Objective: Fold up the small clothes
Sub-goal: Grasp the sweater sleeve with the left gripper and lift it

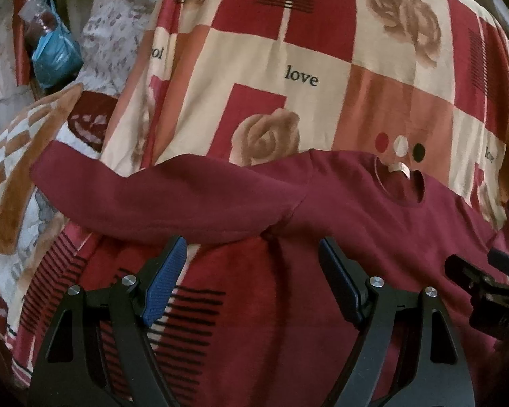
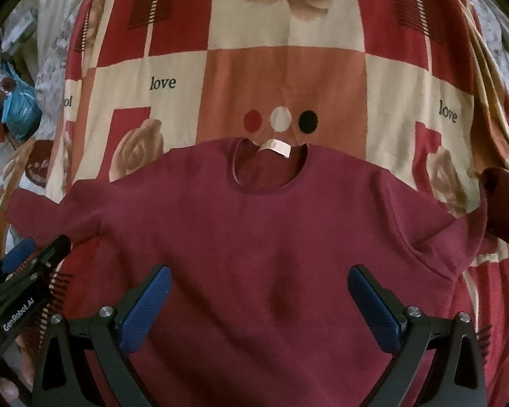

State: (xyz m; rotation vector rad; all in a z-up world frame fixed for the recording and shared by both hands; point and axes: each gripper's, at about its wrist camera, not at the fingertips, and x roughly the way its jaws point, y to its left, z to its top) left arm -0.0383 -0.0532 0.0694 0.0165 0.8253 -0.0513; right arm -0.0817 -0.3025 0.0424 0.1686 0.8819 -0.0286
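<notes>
A maroon long-sleeved shirt [image 2: 254, 224] lies flat and face up on the patterned bedspread [image 2: 281, 74], neck hole with a white label [image 2: 275, 146] at the far side. Its left sleeve [image 1: 159, 196] stretches out to the left. My left gripper [image 1: 252, 247] is open and empty, just above the left armpit of the shirt [image 1: 373, 210]. My right gripper [image 2: 259, 274] is open and empty, over the middle of the shirt's body. The left gripper also shows at the left edge of the right wrist view [image 2: 37, 249]. The right sleeve end [image 2: 502, 186] is folded upward.
The bedspread [image 1: 322, 51] has red and cream squares, roses and the word "love". A brown and white blanket [image 1: 20, 169] lies at the left. A blue plastic bag [image 1: 56, 54] sits at the far left beside the bed.
</notes>
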